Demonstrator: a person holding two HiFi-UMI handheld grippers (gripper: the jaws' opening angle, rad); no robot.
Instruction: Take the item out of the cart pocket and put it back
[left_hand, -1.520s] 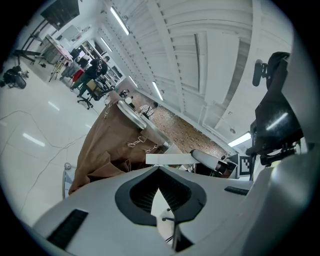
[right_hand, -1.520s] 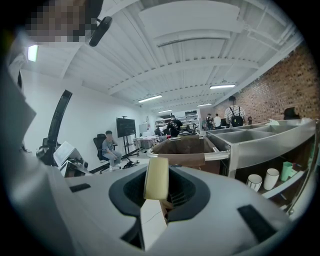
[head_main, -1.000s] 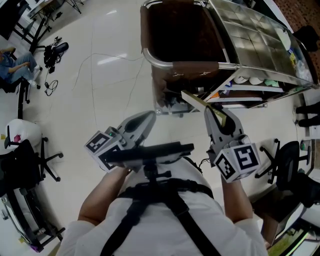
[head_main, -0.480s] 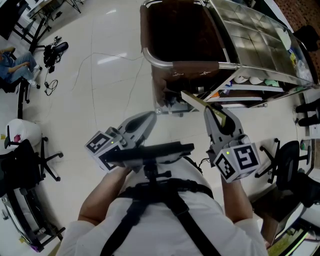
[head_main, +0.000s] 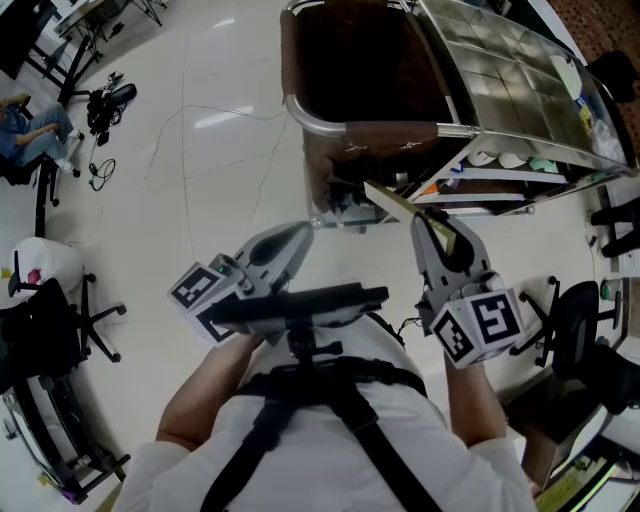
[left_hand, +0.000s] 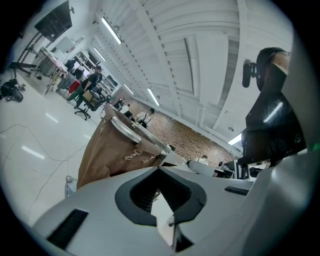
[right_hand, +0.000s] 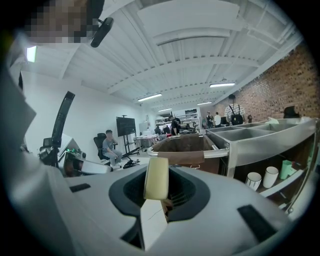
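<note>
Floor (head_main: 200, 150), cart (head_main: 380, 128) unchanged; right hand-held gripper (head_main: 424, 216) still clamps item (head_main: 390, 198).

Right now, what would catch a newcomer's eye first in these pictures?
The right gripper, right of centre in the head view, is clamped on a flat pale yellow item pointed toward the cart. Just ahead stands the cart's big brown bag on a metal rail, steel trays to its right. The left gripper, beside the right one, is shut and empty.
</note>
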